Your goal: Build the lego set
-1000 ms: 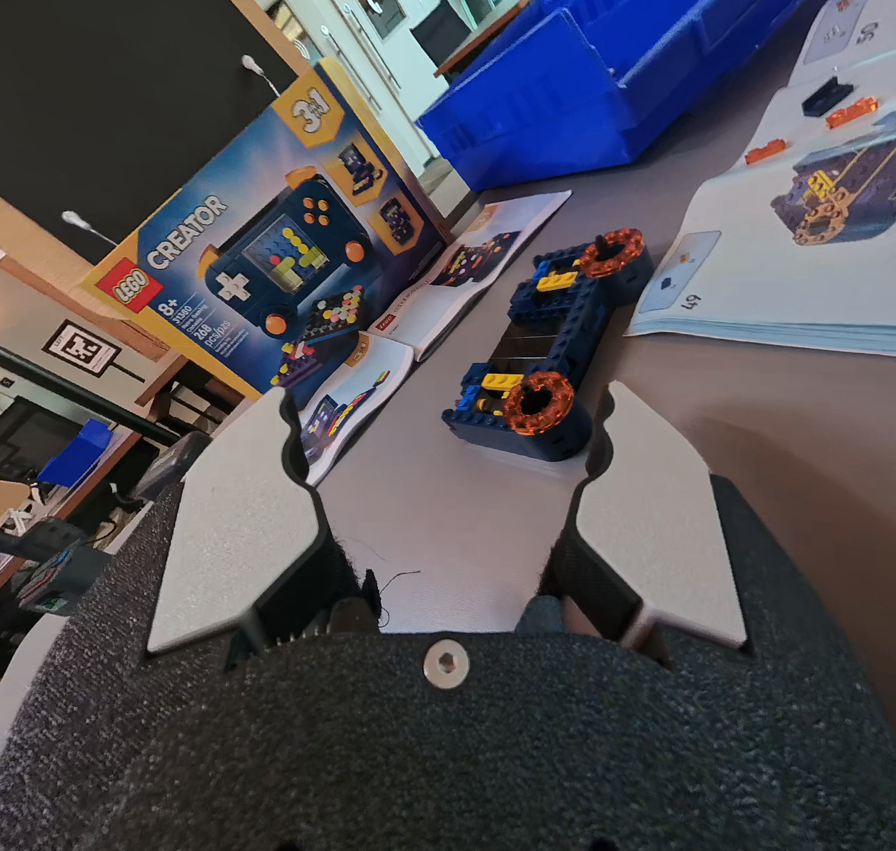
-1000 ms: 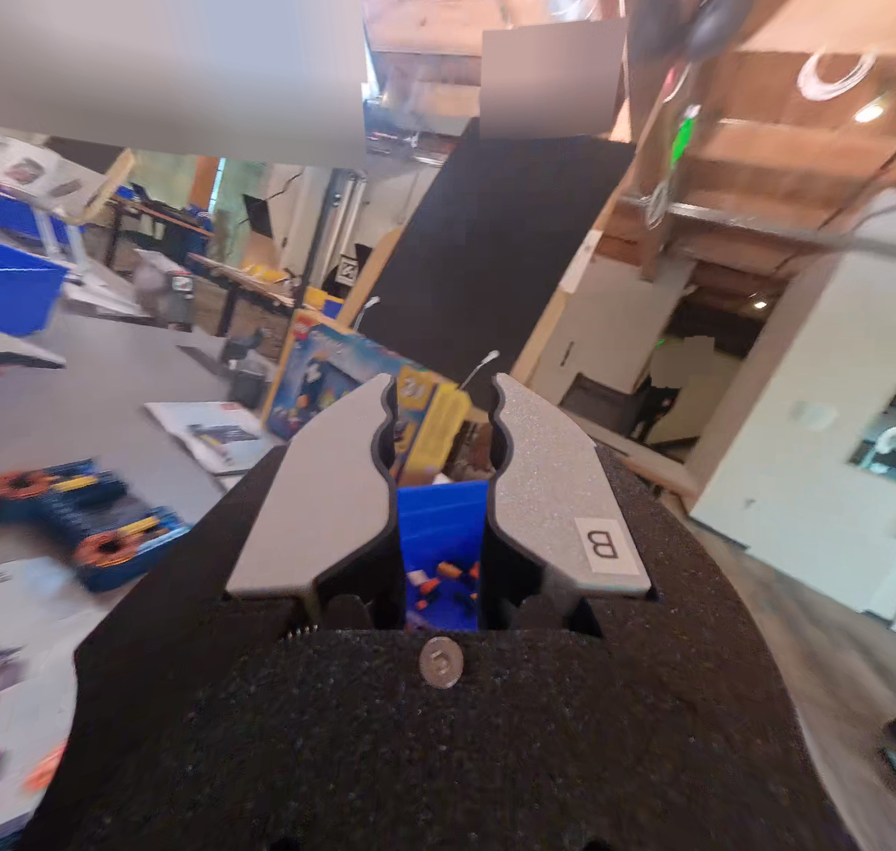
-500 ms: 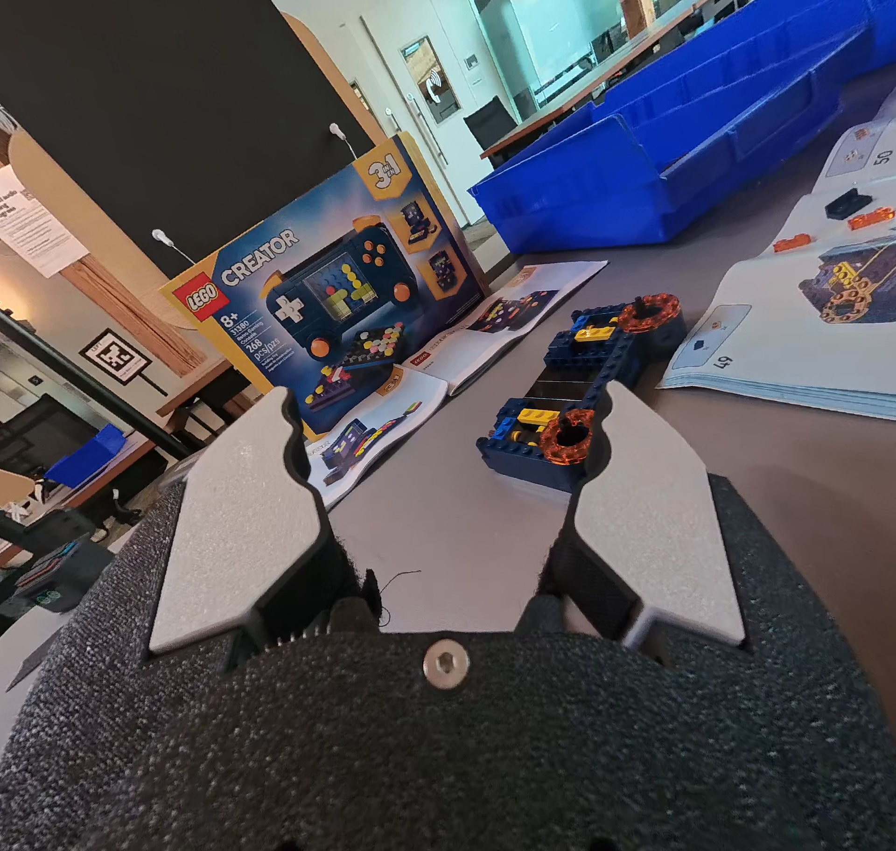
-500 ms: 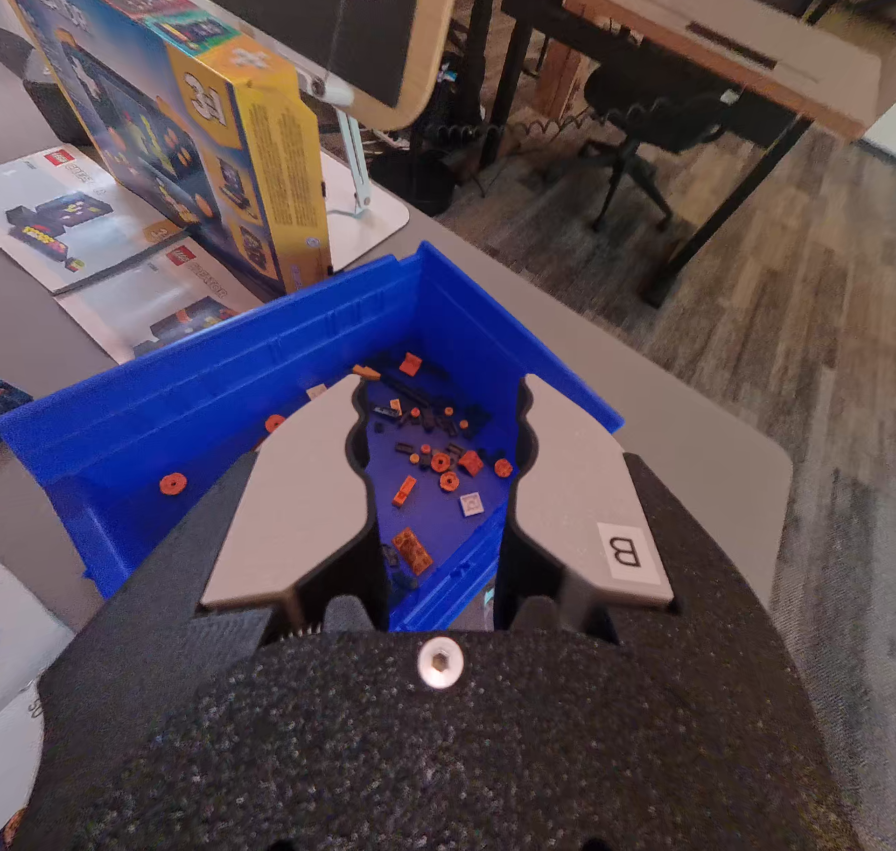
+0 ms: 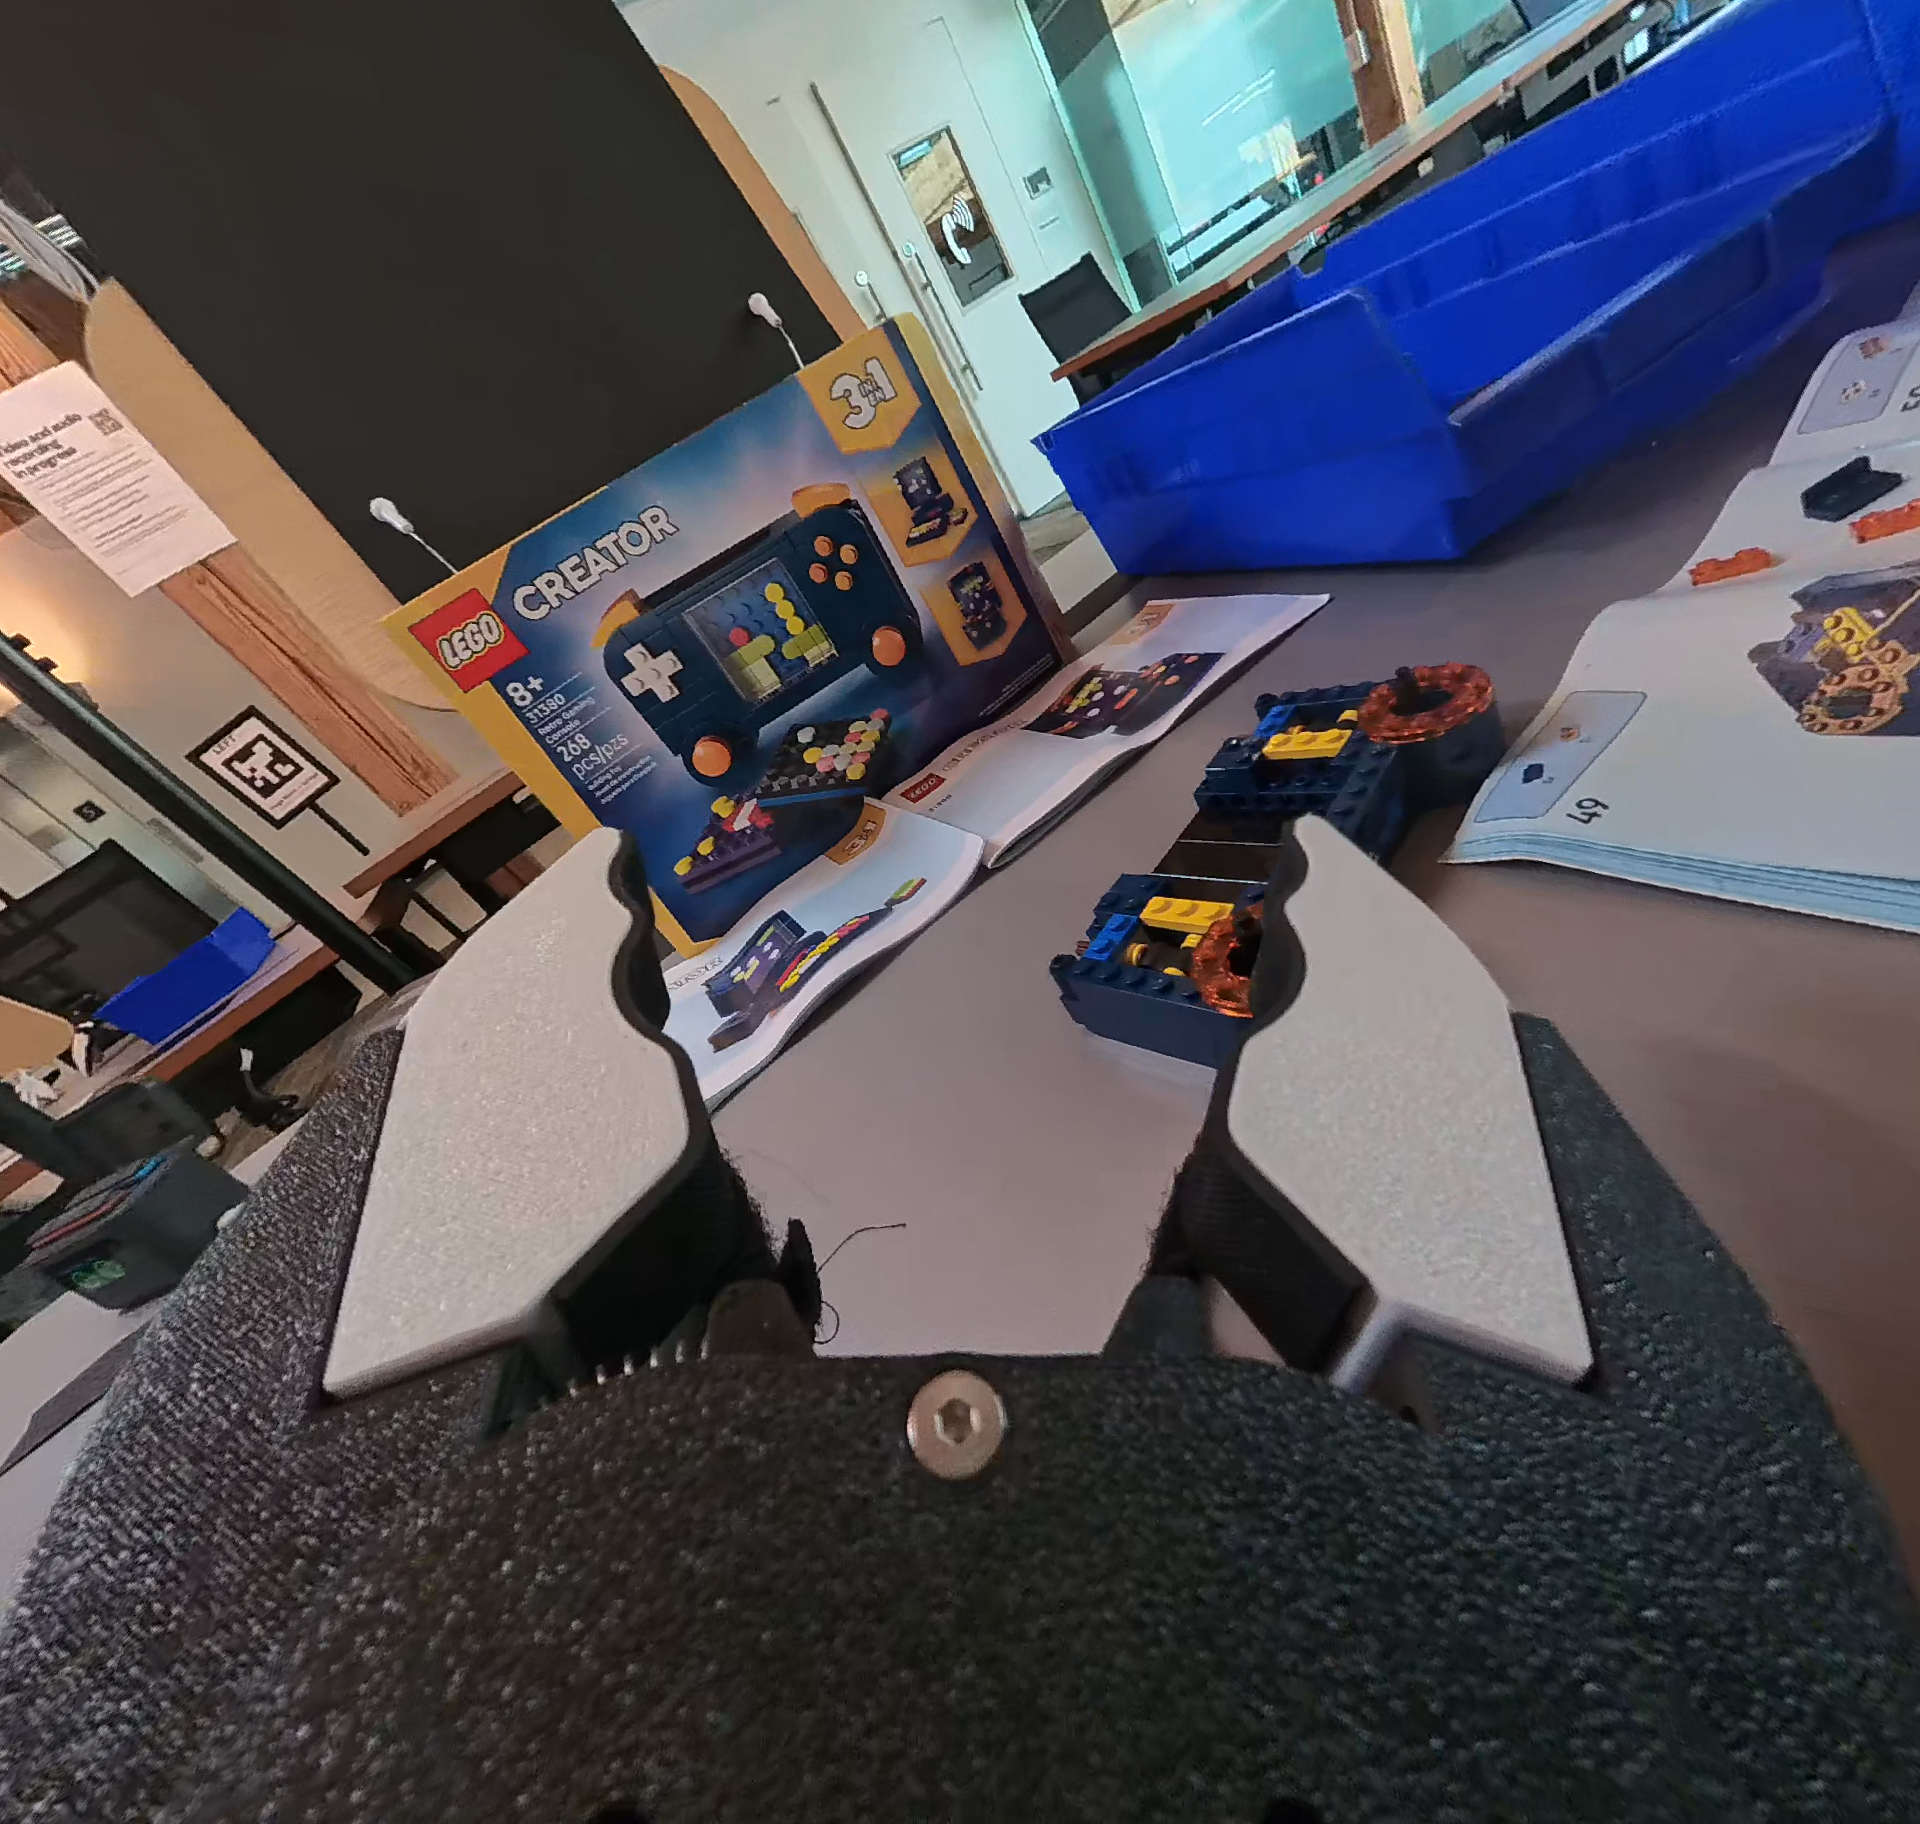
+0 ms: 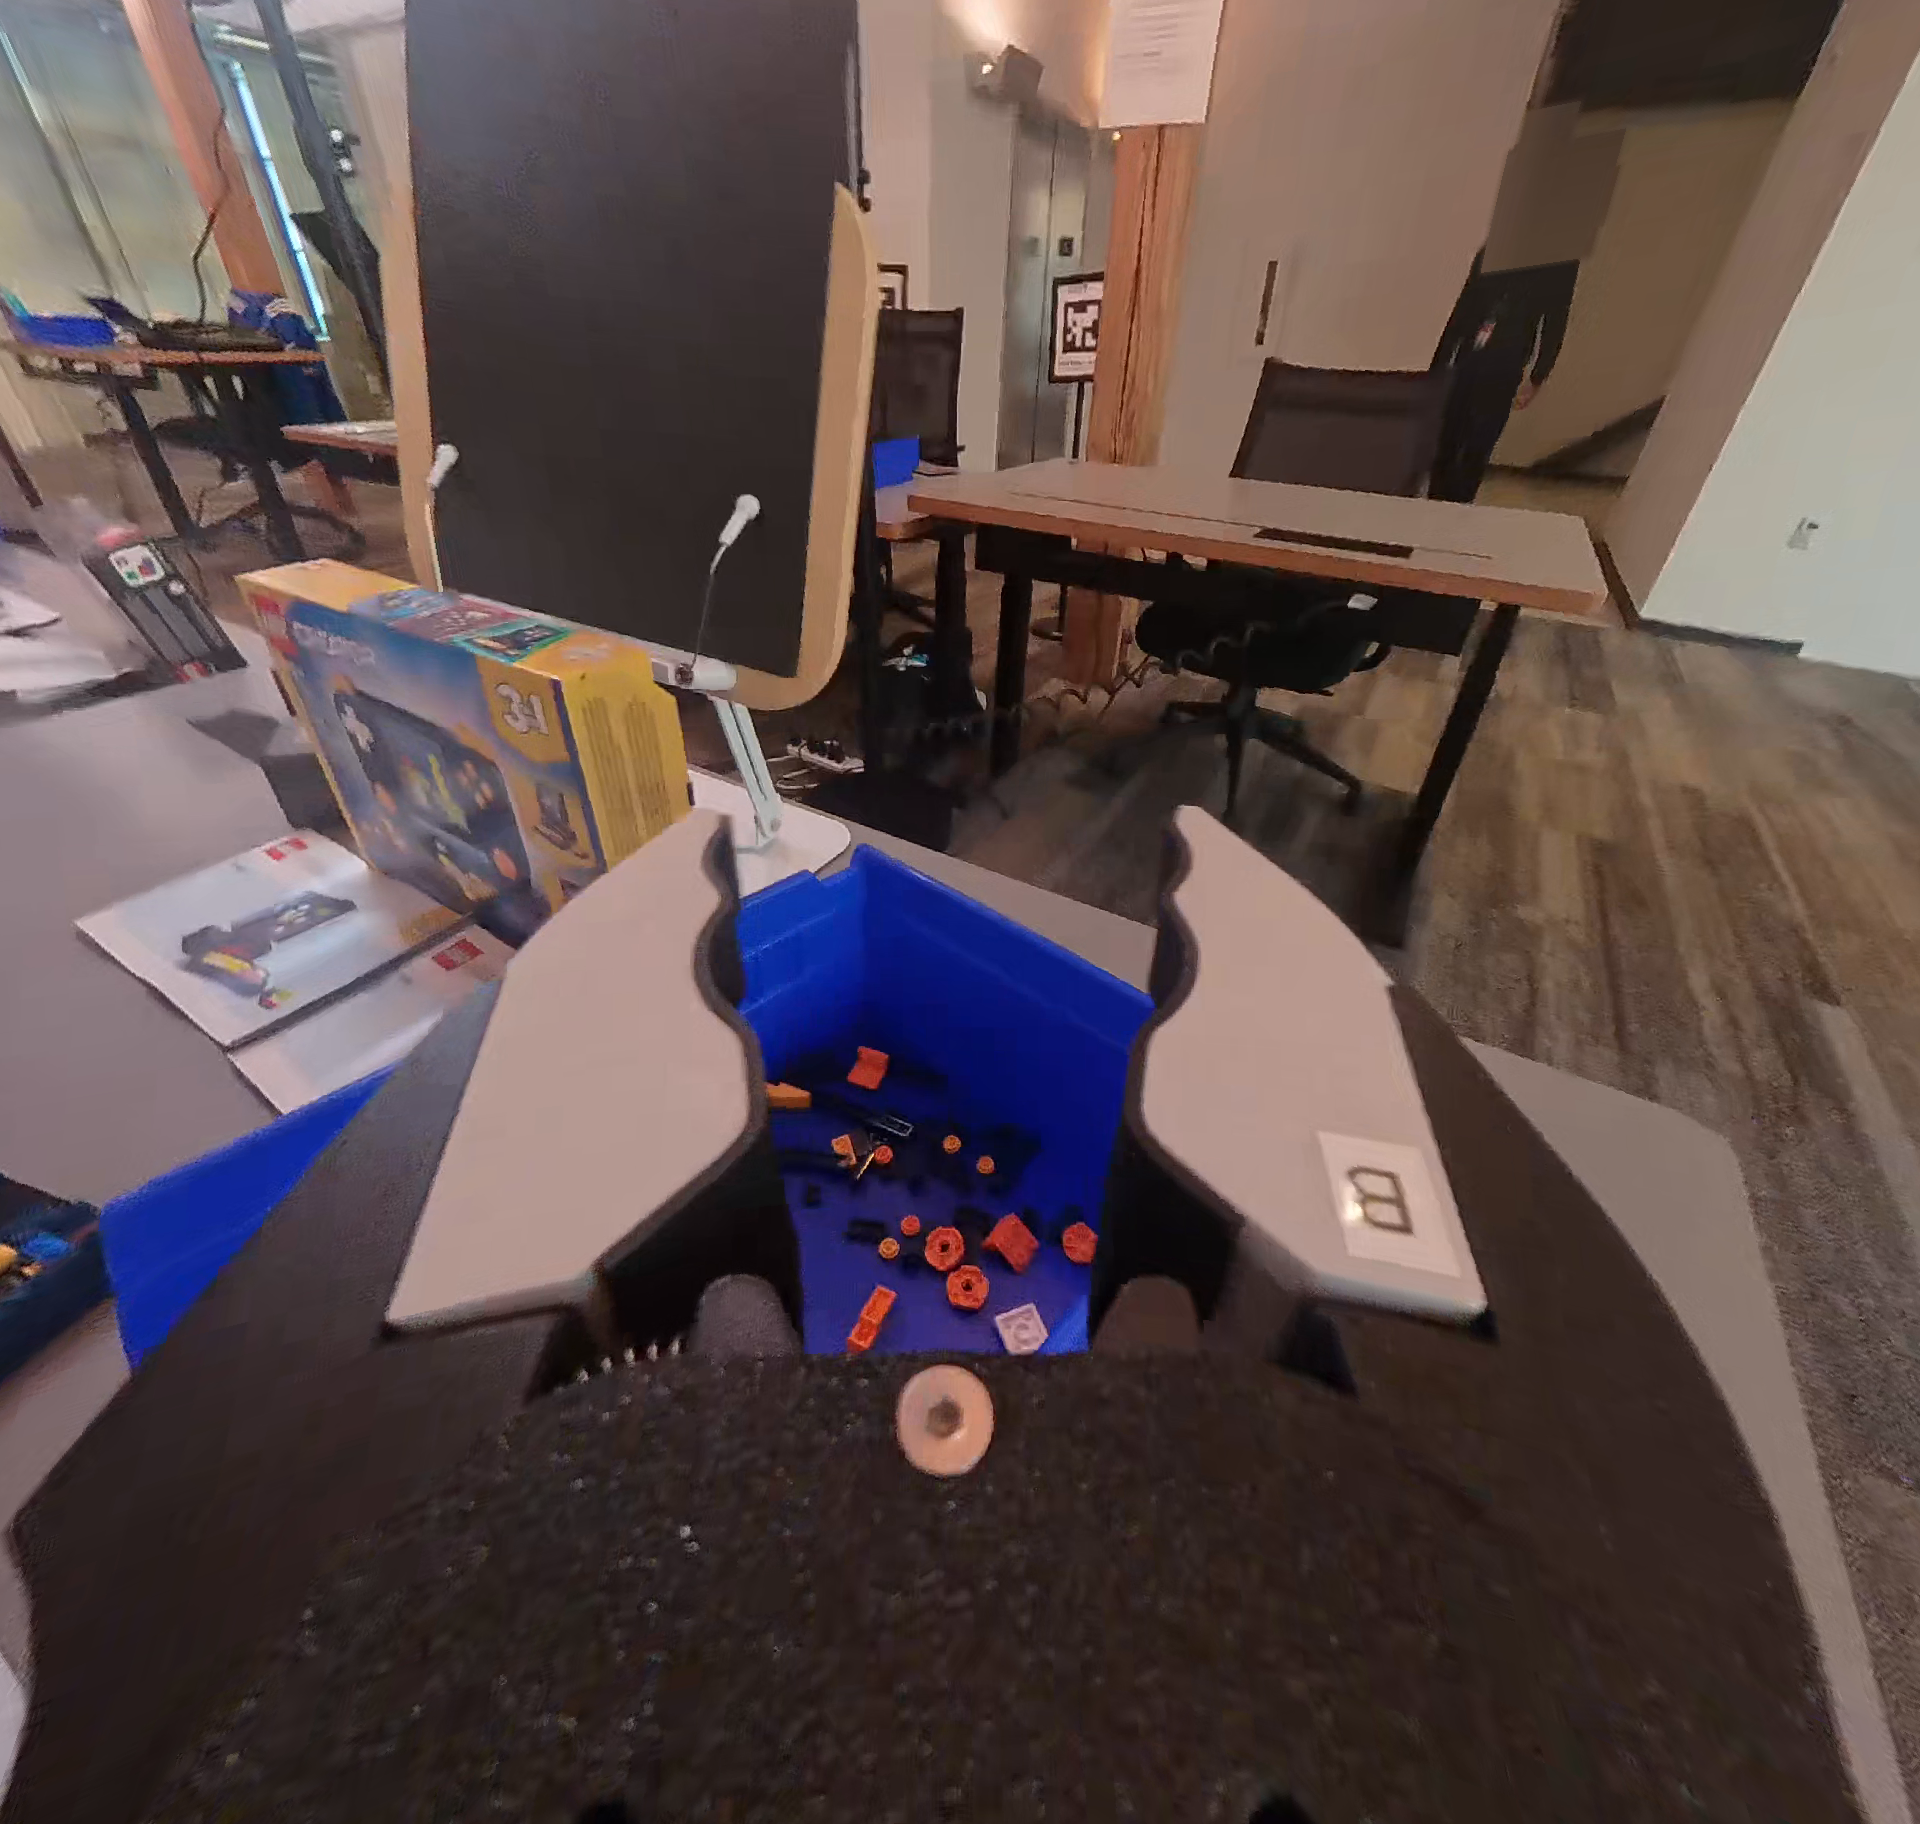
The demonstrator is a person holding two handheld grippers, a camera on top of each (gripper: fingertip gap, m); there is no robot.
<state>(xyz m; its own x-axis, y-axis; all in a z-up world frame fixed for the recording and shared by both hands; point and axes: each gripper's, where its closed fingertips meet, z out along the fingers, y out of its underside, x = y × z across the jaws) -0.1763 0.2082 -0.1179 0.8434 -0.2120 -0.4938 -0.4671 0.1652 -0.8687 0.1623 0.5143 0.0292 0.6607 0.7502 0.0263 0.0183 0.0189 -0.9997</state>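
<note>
The left gripper point(image 5: 956, 901) hangs wide open and bare above the grey table point(image 5: 935, 1099), near a dark-blue brick model with orange rings point(image 5: 1288, 839).

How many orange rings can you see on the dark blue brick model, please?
2: one orange ring at the model's far end, one at its near end, partly hidden behind the left tool's fingertip.

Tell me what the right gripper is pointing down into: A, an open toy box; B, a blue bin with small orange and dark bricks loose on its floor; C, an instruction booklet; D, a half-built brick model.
B: the right gripper has its fingers spread with nothing between them, over a blue bin whose floor holds scattered small orange bricks and dark ones.
</note>
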